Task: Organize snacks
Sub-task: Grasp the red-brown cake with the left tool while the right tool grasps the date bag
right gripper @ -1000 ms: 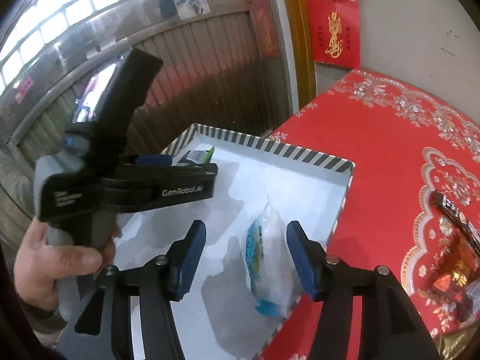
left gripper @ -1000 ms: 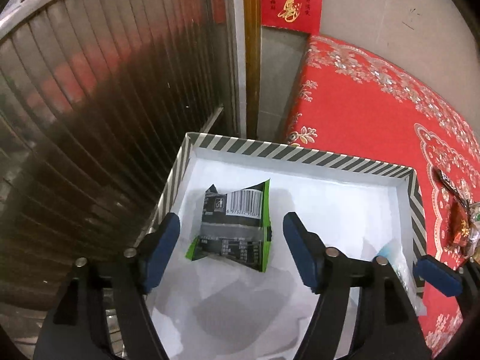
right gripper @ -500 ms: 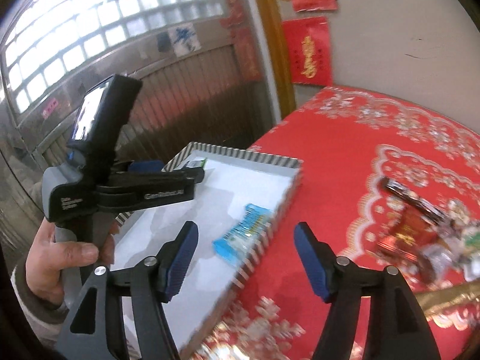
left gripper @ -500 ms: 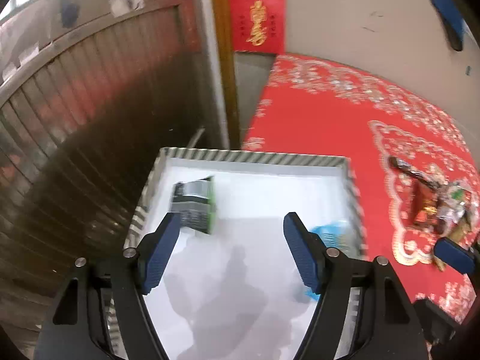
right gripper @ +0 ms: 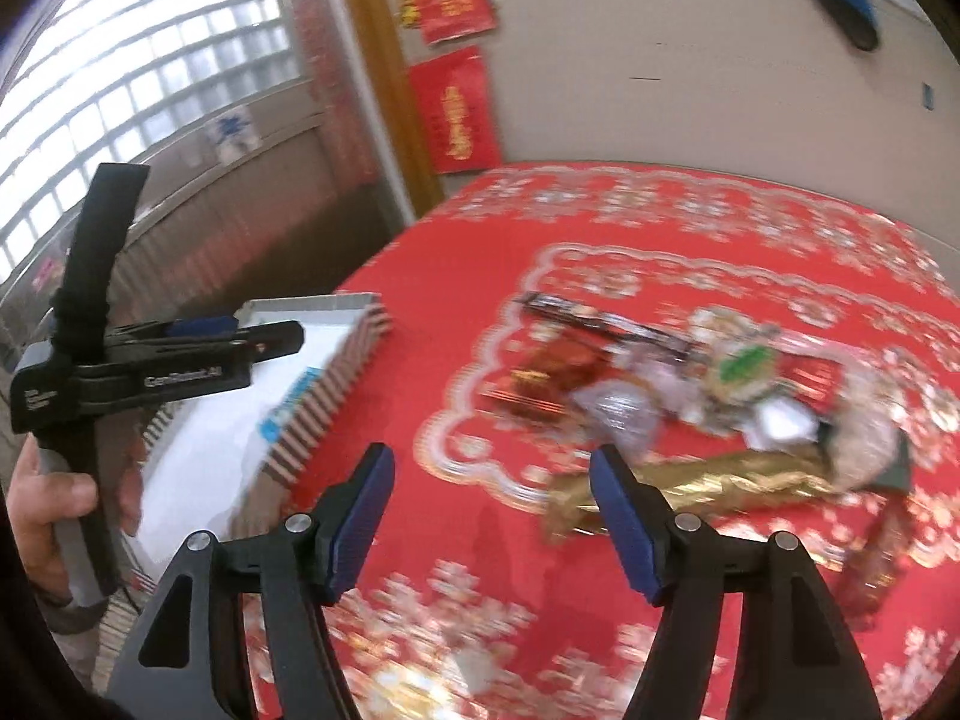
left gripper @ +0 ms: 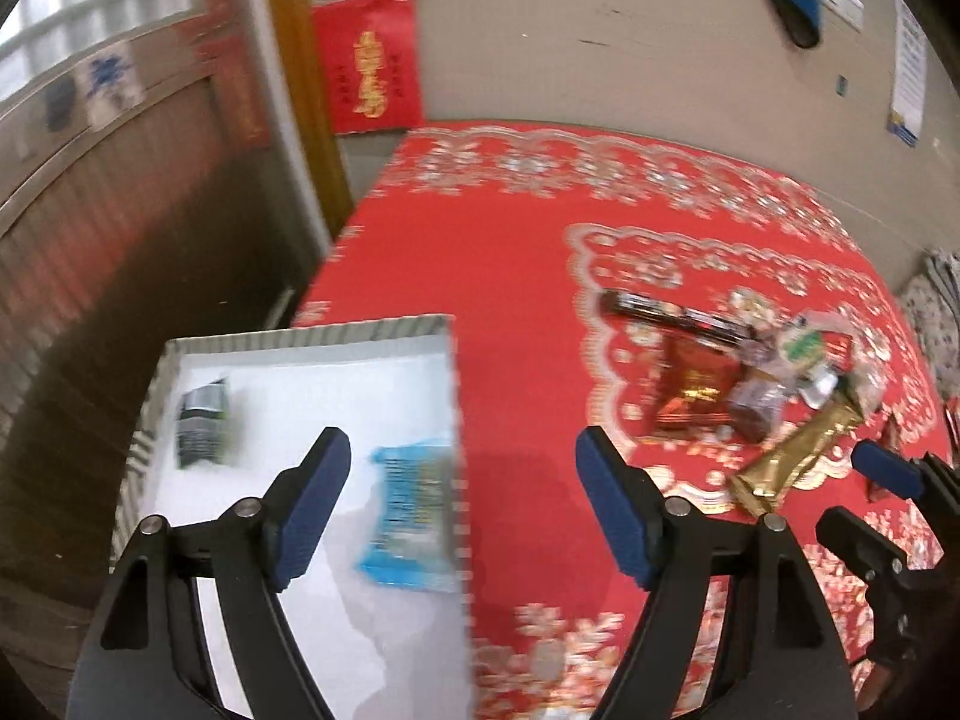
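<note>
We are swinging both grippers away from the white, stripe-rimmed cardboard tray (left gripper: 312, 333), which filled the views a second ago. It is now sitting low and to the left of both. The left gripper (left gripper: 462, 516) is carrying nothing, its jaws spread wide, straddling the tray's right wall. The right gripper (right gripper: 492, 519) is likewise empty and wide apart, hanging over the red patterned tablecloth (right gripper: 690, 228).

Two items are lying in the tray: a dark green-edged foil packet (left gripper: 204, 423) ahead-left of the left gripper, and a blue-and-white snack wrapper (left gripper: 411, 516) between its fingers, against the right wall. We are judging that both deliveries are complete and that the next pick is starting.

The remaining pile of mixed snack wrappers (right gripper: 690, 384) is lying ahead-right of the right gripper. Nearest is the long gold foil bar (right gripper: 720, 486), just beyond the right finger. Its long axis is running crosswise to the fingers, left end slightly nearer. We would rotate the wrist to close across its narrow width.
</note>
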`<state>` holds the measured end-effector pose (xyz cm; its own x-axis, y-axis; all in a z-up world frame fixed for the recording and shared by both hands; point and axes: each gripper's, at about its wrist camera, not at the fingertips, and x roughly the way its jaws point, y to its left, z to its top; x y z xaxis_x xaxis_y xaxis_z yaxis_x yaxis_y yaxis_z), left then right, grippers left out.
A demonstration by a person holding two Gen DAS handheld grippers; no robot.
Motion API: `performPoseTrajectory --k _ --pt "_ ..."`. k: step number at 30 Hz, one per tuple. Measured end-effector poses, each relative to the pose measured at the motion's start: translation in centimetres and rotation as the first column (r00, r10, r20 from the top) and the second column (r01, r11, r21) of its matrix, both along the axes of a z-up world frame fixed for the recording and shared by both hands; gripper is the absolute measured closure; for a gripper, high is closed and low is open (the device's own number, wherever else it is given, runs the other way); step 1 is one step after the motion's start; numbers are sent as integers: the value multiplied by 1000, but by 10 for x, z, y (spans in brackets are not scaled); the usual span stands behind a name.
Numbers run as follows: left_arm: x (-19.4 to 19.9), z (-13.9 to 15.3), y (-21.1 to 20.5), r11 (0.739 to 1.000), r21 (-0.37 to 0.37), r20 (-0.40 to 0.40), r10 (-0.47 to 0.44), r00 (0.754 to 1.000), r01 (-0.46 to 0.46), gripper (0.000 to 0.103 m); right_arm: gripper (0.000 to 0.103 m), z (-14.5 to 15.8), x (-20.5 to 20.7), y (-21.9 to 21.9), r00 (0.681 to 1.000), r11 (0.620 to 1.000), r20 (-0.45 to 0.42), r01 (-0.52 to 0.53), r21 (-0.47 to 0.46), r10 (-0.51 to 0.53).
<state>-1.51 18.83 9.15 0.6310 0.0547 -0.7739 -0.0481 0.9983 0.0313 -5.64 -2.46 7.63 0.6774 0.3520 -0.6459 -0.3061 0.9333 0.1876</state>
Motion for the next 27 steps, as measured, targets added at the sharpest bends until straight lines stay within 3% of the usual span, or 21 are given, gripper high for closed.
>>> performPoseTrajectory --k 12,17,27 --pt "34 -15 -71 996 -52 -92 -76 993 71 25 31 -14 -9 -74 993 993 -33 111 31 -110" --pt "61 -30 -91 996 -34 -140 -81 987 77 25 30 -18 -13 -83 993 992 -38 116 50 -114" --pt "101 -60 -108 984 -134 -230 -143 963 114 25 30 -20 -7 -91 991 990 -50 128 59 -125"
